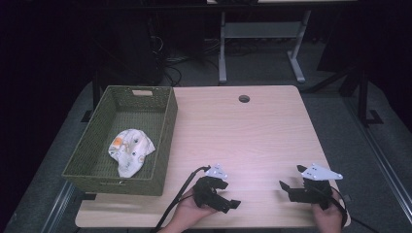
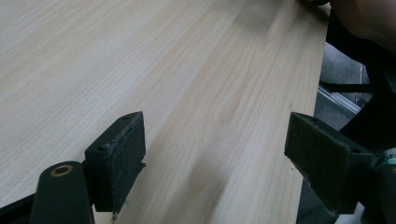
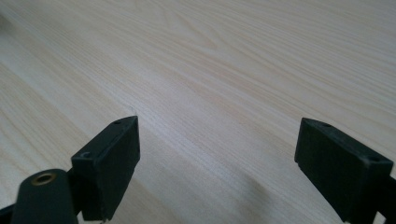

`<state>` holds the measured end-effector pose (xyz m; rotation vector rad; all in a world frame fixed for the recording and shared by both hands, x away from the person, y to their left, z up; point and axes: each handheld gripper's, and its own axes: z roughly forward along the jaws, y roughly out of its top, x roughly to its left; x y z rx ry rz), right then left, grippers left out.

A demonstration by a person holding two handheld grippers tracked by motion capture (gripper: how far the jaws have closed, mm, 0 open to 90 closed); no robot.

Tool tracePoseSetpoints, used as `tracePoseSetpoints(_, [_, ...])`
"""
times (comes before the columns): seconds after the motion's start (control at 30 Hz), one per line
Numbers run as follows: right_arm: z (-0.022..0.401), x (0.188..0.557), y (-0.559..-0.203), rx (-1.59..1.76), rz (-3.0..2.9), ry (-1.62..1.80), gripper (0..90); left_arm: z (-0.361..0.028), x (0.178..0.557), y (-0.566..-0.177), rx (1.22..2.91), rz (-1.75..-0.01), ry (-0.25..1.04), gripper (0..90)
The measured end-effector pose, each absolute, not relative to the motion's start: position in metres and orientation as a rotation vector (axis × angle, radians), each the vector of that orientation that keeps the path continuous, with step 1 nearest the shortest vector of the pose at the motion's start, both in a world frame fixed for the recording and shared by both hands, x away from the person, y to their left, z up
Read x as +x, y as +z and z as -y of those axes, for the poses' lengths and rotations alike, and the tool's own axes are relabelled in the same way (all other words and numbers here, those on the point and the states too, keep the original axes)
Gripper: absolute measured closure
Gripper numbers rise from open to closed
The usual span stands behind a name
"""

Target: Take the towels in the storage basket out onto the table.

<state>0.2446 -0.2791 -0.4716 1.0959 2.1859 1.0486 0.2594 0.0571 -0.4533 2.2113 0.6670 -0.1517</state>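
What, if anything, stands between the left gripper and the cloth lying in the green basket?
The basket's near right wall rises between the left gripper and the cloth, so reaching means going over it. The table between them looks bare.

- Bare tabletop [image 1: 243,131] across centre and right, open to passage.
- Green woven basket [image 1: 165,141] walling off the left edge, crumpled cloth [image 1: 130,150] inside.
- Small round hole [image 1: 244,98] near the far edge.
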Motion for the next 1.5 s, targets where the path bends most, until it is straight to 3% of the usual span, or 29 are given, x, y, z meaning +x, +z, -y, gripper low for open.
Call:
tracePoseSetpoints(0.7, [0.272, 0.242, -0.469, 1.076, -2.196, 1.044, 13.7, -0.073, 0.273, -0.437, 2.153, -0.722, -0.123, 20.0])
tracePoseSetpoints(1.5, [0.275, 0.241, -0.471, 1.116, -2.185, 1.035, 13.7, -0.102, 0.299, -0.378, 2.139, -0.729, -0.136, 19.8])
